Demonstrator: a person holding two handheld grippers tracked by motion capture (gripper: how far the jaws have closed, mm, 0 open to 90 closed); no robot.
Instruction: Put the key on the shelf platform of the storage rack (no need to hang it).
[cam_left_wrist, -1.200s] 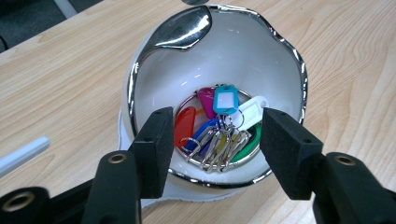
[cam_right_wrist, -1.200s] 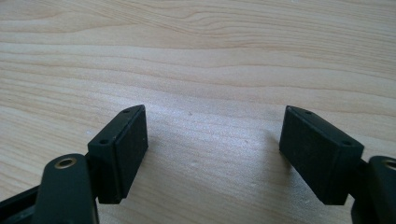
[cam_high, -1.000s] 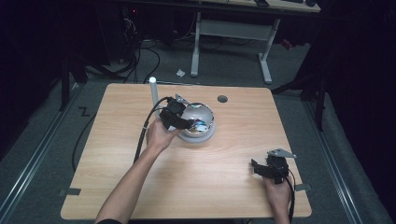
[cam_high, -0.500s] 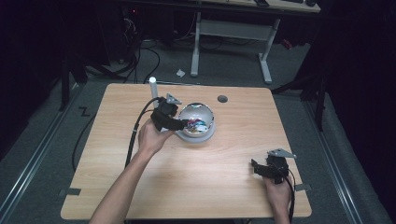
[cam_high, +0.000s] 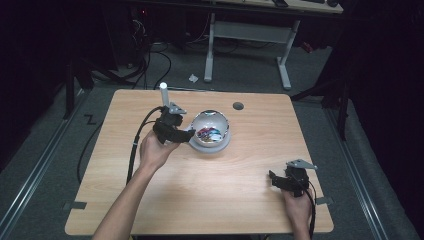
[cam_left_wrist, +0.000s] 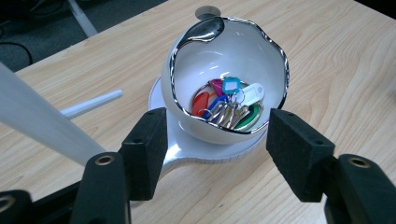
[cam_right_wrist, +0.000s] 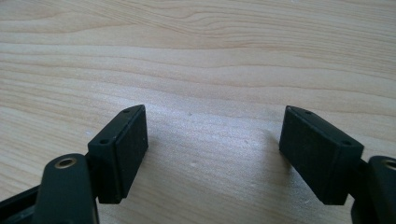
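Note:
A white bowl with a chrome rim (cam_high: 210, 129) (cam_left_wrist: 233, 56) sits on a round white base (cam_high: 222, 146) (cam_left_wrist: 187, 147) at the middle back of the table. Coloured key tags on a ring (cam_left_wrist: 227, 102) lie in it. My left gripper (cam_high: 186, 134) (cam_left_wrist: 217, 116) is open at the bowl's left side, with its jaws either side of the near wall and apart from it. By the table's front right edge, my right gripper (cam_high: 274, 179) (cam_right_wrist: 212, 112) rests open over bare wood with nothing between its jaws.
A white post (cam_high: 162, 93) stands behind the left gripper at the back left. A round cable hole (cam_high: 238, 106) is in the tabletop behind the bowl. A white rod (cam_left_wrist: 91, 103) shows left of the base. The left gripper's cable (cam_high: 134, 145) trails off the table.
My left gripper has moved off the bowl to its left side. The bowl's inside with the key tags now shows. The right gripper has stayed still.

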